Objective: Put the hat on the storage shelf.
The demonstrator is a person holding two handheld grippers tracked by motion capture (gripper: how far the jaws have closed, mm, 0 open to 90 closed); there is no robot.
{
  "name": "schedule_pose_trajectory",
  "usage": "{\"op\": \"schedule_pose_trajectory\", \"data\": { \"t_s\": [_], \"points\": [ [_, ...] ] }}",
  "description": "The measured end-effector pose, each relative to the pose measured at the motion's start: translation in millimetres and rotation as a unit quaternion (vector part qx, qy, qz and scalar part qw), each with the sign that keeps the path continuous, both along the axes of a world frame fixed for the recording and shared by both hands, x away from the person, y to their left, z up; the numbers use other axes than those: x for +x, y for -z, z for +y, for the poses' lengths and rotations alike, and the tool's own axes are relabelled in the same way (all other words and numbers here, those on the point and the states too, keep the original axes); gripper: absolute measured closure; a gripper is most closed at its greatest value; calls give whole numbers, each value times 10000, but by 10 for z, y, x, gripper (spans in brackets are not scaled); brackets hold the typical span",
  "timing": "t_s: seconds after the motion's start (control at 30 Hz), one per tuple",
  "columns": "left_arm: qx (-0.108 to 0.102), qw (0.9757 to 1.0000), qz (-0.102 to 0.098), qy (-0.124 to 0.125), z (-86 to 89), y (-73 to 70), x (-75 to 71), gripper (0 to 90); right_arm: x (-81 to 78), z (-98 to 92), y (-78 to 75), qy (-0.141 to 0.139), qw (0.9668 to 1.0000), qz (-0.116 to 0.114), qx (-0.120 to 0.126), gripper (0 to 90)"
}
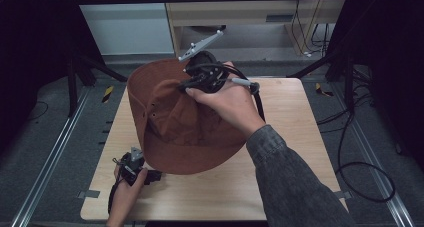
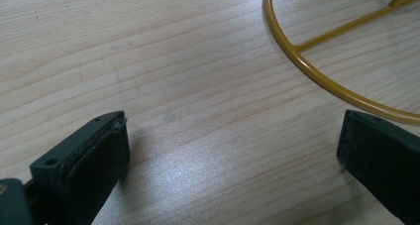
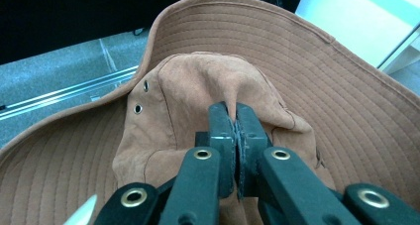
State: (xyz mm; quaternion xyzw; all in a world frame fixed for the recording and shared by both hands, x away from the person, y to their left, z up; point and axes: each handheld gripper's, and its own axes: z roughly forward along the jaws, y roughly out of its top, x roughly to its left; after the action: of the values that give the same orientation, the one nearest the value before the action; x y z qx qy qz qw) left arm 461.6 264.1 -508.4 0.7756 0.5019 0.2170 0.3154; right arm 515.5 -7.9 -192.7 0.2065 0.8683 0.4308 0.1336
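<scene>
It looks like a lab: a small wooden table [image 1: 295,137] between metal floor rails [image 1: 47,162], black frames, and loose cables [image 1: 360,172].

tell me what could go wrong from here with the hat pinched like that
The right gripper holds the brown hat by only a small fold of crown fabric, so it could slip free. The wide brim hides much of the table, and the yellow wire ring near the open left gripper could snag it.
</scene>
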Motion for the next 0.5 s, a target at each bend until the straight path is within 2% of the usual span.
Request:
{"op": "schedule_pose_trajectory", "data": {
  "t_s": [0.5],
  "points": [
    [-1, 10000, 3, 5, -5, 0, 0, 0, 21, 47, 188, -75, 9997, 183, -129, 878]
  ]
}}
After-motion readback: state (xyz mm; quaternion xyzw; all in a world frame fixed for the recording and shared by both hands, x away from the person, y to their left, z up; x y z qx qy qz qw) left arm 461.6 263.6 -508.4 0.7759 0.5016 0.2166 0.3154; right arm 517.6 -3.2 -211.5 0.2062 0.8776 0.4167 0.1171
